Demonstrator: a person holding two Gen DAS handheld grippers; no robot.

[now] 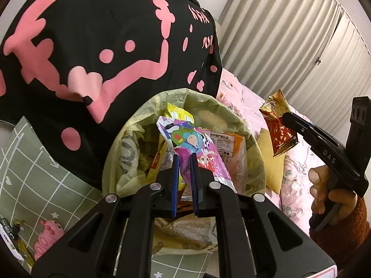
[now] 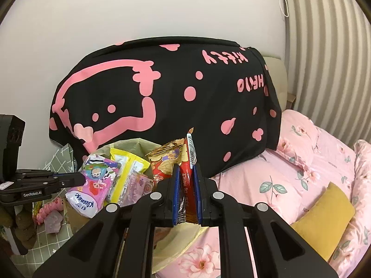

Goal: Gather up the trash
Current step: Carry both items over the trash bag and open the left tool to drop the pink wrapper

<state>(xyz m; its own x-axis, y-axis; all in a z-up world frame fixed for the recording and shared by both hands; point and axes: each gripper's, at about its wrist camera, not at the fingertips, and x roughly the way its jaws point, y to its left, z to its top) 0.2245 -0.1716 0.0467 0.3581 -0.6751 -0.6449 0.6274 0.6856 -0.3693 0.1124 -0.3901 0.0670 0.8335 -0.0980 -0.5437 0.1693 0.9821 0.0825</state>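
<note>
My left gripper [image 1: 184, 156] is shut on a pink and purple tissue pack [image 1: 192, 143] and holds it over the open trash bag [image 1: 245, 125], which holds several wrappers. The same pack [image 2: 92, 185], marked Kleenex, shows in the right wrist view with the left gripper [image 2: 78, 178] on it. My right gripper [image 2: 186, 169] is shut on a red and gold snack wrapper [image 2: 185, 162] just right of the bag. In the left wrist view that wrapper [image 1: 278, 127] hangs from the right gripper [image 1: 286, 117] over the bed.
A black cloth with pink print [image 2: 174, 97] drapes behind the bag. A pink floral bedsheet [image 2: 301, 169] with a yellow cushion [image 2: 324, 217] lies to the right. A green checked sheet [image 1: 27, 162] with a pink toy [image 1: 46, 236] lies to the left. Curtains [image 1: 301, 46] hang behind.
</note>
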